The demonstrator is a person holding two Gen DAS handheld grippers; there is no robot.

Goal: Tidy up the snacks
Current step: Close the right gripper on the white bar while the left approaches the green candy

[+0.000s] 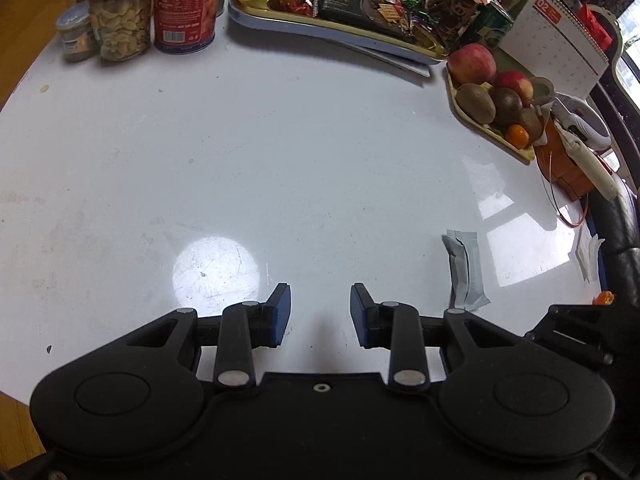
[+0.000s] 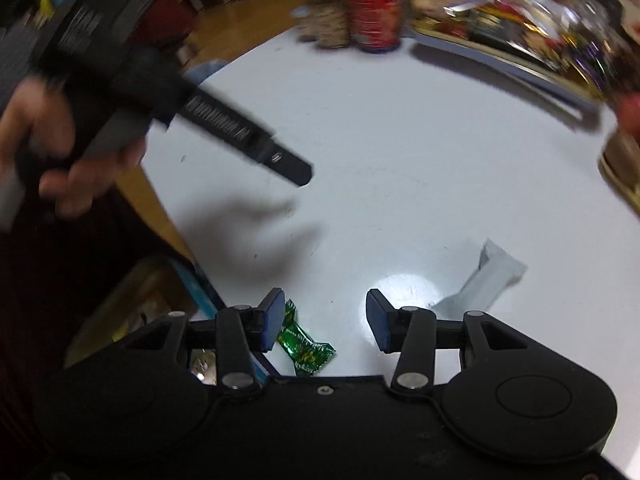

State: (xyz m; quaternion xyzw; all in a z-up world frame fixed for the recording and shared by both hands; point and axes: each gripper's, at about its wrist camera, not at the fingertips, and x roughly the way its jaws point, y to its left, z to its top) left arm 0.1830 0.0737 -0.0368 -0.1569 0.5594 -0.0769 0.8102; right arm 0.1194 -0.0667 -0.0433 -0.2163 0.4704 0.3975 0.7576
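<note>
In the left wrist view, my left tongs (image 1: 320, 316) hover spread over the glossy white counter (image 1: 280, 152), with nothing between the blue pads. A small grey-white foil snack packet (image 1: 466, 270) lies flat just beside them, to the right. At the far edge a shallow gold-rimmed metal tray (image 1: 340, 34) is heaped with mixed snack wrappers, and beside it stand a glass jar of pale nuts (image 1: 120, 16) and a tall red can (image 1: 185, 4).

In the right wrist view, which is blurred, my right tongs (image 2: 324, 320) are also spread and pinch nothing. A green twisted-foil candy (image 2: 306, 346) lies on the counter touching or almost touching the left pad. The grey-white packet sits near the right pad.

I judge that I am between pickups. Next the right tongs should centre over the candy, close on it, and carry it to the tray.
</note>
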